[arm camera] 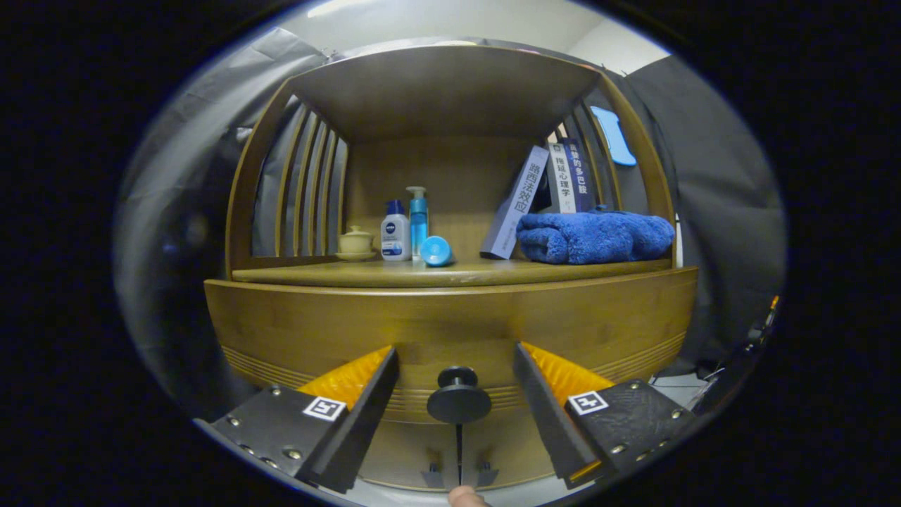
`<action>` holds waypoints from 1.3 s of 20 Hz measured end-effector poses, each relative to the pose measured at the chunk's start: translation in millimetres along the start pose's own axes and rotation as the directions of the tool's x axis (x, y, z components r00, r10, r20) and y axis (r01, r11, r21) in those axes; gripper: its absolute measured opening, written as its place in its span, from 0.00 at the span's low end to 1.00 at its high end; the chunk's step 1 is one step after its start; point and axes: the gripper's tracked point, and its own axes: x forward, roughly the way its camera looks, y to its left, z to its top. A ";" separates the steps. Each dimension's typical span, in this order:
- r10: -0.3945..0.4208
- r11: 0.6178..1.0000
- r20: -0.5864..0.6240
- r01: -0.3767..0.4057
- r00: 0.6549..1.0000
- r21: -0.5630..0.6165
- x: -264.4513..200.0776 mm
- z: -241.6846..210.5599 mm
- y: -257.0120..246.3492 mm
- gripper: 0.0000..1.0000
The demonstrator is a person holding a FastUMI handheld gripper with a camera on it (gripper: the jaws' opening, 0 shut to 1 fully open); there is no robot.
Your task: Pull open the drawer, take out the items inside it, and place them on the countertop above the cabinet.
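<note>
Fingers (457,415) spread wide, straddling the drawer knob (458,401) without touching; drawer (450,331) sits closed, its contents hidden, bottles (408,229) and towel (595,238) on the counter (450,273).

Smooth, satin-finished wood forms the cabinet (450,324); its drawer knob (458,401) looks matt black, between the spread fingers of the tool (456,359); a fluffy cloth towel (595,237), glossy plastic bottles (395,232), paper-covered books (517,201) sit on the bench (450,273)
</note>
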 end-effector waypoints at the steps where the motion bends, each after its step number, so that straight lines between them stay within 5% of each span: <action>1: 0.000 1.000 0.000 0.000 1.000 0.004 3.6 -0.8 0.1 0.99; 15: -0.001 0.996 -0.015 0.003 1.000 0.091 18.4 -3.3 5.2 0.99; 26: 0.010 0.997 -0.074 -0.005 0.997 0.071 -41.7 -0.3 18.9 0.99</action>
